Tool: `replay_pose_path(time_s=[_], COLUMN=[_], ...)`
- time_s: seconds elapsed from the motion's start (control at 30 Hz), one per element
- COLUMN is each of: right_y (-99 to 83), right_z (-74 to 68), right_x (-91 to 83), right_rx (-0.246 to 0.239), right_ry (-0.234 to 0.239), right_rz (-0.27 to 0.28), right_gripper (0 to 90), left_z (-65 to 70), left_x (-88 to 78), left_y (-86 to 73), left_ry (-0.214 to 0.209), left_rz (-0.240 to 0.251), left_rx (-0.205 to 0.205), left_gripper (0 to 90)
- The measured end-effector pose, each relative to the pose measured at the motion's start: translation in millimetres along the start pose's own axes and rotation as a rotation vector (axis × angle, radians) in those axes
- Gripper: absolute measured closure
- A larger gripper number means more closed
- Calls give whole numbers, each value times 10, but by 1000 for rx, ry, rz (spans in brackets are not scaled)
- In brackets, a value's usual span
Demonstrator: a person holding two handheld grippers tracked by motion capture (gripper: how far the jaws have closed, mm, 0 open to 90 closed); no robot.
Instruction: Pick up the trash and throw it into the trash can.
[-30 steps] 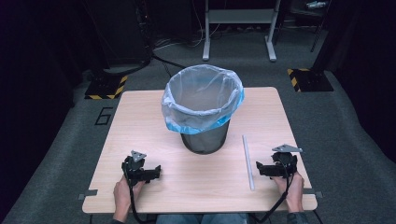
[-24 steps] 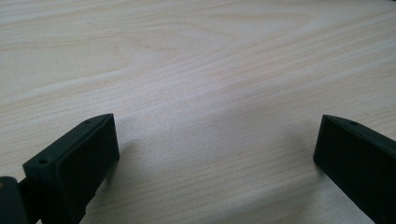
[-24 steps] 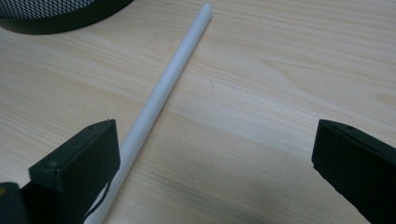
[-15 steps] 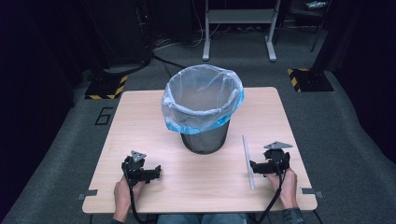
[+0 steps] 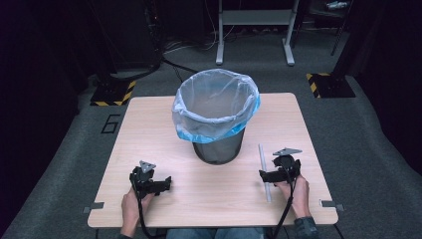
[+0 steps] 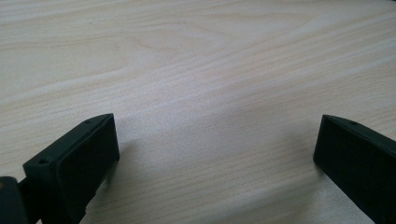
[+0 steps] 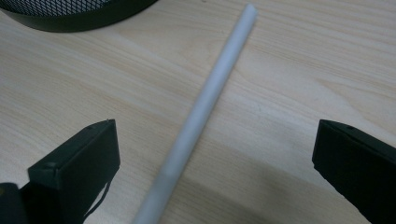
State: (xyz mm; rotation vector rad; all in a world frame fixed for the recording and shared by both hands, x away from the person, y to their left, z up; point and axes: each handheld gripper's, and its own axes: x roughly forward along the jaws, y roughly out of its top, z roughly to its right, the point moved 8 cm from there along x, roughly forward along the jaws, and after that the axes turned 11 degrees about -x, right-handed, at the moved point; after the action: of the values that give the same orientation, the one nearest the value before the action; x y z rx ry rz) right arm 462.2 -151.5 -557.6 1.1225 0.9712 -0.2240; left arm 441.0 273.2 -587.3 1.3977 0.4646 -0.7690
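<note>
Right gripper view: right gripper [image 7: 215,154] jaws spread astride the white rod [image 7: 205,107]; left gripper [image 6: 215,154] jaws likewise released.

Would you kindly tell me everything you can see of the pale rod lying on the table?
The rod is a thin, straight, pale grey-white stick, matte and plastic-looking, with a plain cut end. It lies flat on the wooden table, right of the mesh bin and apart from it. The open right tool straddles it, neither jaw touching.
</note>
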Motion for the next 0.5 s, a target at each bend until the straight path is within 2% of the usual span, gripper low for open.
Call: replay_pose_path(time_s=[0.37,0.5], right_y=[53,67], right_z=[-27,-31], right_x=[208,269], right_rx=[-10,-2], right_ry=[-20,-30], right_rz=[-73,-88], right_gripper=[3,41], left_z=[0,-1], left_x=[0,0], left_y=[0,0], left_ry=[0,0], left_rz=[0,0], left_rx=[0,0], left_gripper=[0,0])
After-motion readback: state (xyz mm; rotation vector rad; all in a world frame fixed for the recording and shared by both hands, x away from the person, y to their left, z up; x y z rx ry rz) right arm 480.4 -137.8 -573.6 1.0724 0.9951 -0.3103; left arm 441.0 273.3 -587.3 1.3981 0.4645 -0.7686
